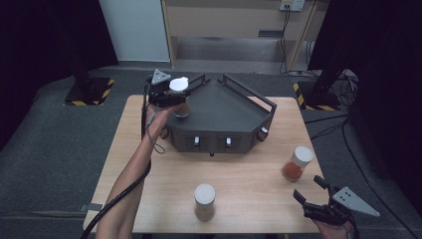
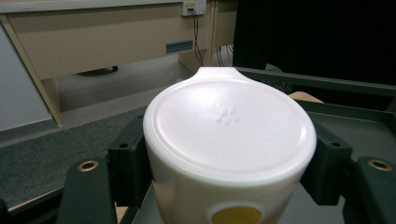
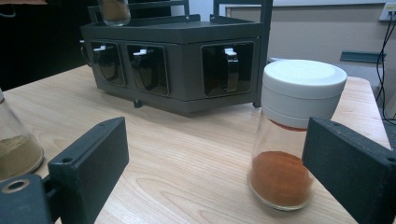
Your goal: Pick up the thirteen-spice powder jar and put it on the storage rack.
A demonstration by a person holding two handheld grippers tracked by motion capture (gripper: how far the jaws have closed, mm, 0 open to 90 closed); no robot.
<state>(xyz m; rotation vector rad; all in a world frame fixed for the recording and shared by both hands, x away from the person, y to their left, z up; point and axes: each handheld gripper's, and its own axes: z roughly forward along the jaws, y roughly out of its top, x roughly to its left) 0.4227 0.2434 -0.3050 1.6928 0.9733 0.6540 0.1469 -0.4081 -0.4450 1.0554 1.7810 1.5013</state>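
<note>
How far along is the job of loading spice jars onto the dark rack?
Done: none stands free on the rack. In hand: the left gripper holds a white-lidded jar over its left corner. Left: the red-powder jar and the tan-powder jar, both on the table; the right gripper is open.

The dark grey angular metal rack (image 1: 224,117) blocks the back middle of the light wooden tabletop (image 1: 249,179). Bare wood lies open between the brown-powder glass jar (image 1: 204,201) near the front edge and the orange-powder glass jar (image 1: 297,163) at right.

Wooden table (image 1: 249,174), dark rack (image 1: 219,119), two spice jars (image 1: 204,201)
</note>
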